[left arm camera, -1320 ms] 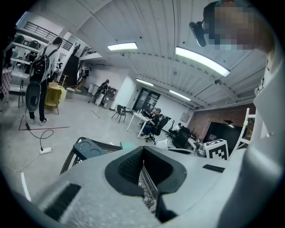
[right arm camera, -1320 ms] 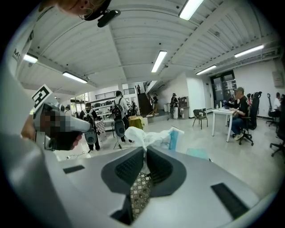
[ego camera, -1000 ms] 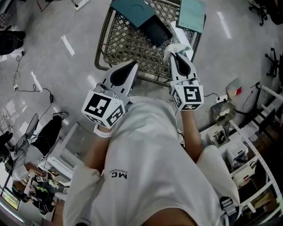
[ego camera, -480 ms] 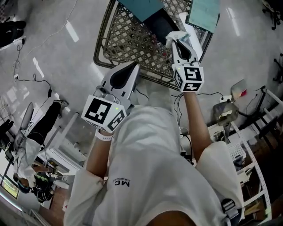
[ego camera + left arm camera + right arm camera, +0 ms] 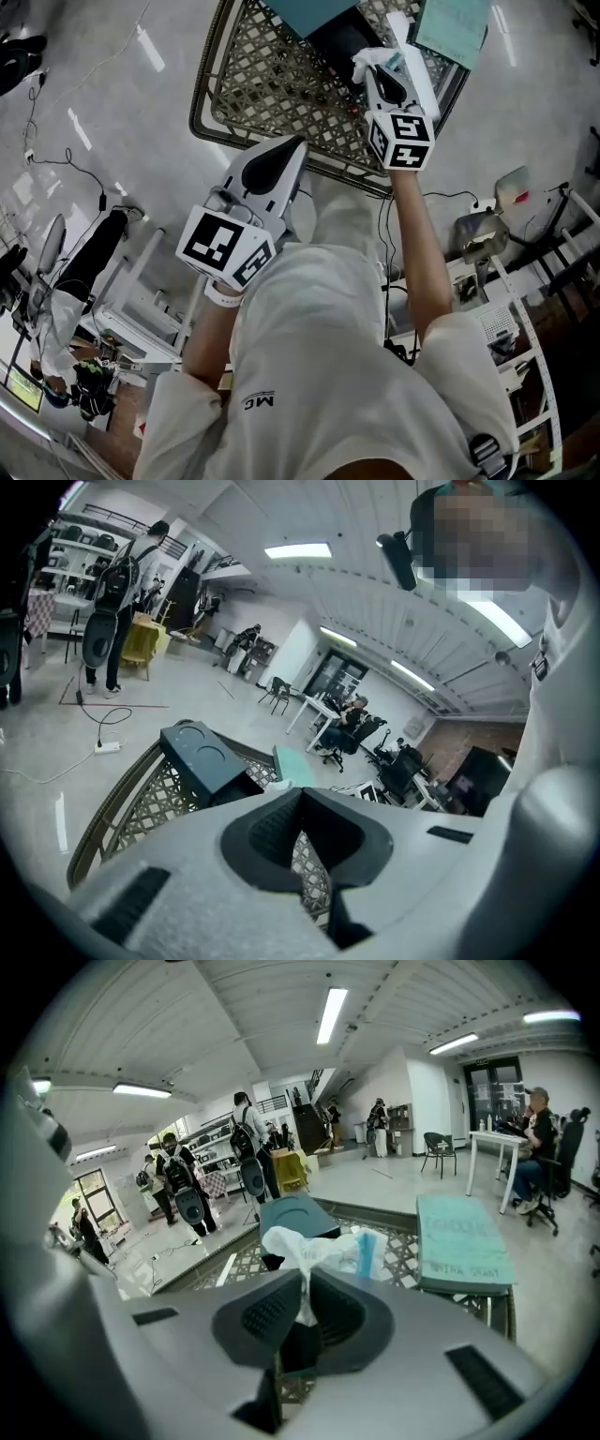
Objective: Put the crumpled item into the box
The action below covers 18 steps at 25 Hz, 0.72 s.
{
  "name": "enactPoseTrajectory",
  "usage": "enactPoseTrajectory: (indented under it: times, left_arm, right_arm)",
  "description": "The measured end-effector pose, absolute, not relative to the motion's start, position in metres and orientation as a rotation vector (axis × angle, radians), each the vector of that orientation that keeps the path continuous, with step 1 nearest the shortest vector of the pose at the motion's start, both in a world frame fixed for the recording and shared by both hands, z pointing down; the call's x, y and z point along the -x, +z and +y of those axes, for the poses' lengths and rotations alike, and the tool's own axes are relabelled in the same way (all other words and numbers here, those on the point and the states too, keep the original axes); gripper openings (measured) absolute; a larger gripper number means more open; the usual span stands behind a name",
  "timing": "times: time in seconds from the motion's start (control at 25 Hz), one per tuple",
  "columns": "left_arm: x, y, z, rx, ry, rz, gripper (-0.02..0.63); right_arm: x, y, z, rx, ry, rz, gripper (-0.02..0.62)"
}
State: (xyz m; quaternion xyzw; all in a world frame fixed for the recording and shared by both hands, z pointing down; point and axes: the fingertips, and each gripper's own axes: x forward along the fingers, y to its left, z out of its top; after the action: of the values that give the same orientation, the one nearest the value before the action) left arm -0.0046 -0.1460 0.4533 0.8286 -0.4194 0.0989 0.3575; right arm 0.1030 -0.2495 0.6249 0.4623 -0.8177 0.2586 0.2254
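My right gripper is shut on a crumpled white plastic item and holds it over the lattice table, right beside the dark open box with its teal lid. In the right gripper view the crumpled item sticks up from the shut right gripper, with the box's lid just behind. My left gripper is shut on nothing and hovers at the table's near edge. In the left gripper view the left gripper points at the box.
A pale teal book lies on the table's right end, past the box. White shelving stands at the right, a white frame at the left, and cables run over the floor. People stand far behind the table.
My right gripper has carried the crumpled item forward over the table, up to the box. The left gripper has shifted only slightly towards the table edge.
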Motion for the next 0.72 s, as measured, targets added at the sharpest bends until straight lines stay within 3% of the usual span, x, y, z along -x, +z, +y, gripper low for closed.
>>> enactPoseTrajectory:
  times: [0.36,0.72]
  left_arm:
    - [-0.004,0.47,-0.145,-2.127,0.264,-1.045,0.025]
    - [0.001,0.462,-0.132,-2.14,0.263,-1.033,0.025]
  right_arm:
    - [-0.097,0.682,-0.248,-1.181,0.778,-2.173,0.072]
    - [-0.095,0.664,-0.248,-1.213,0.754,-2.177,0.098]
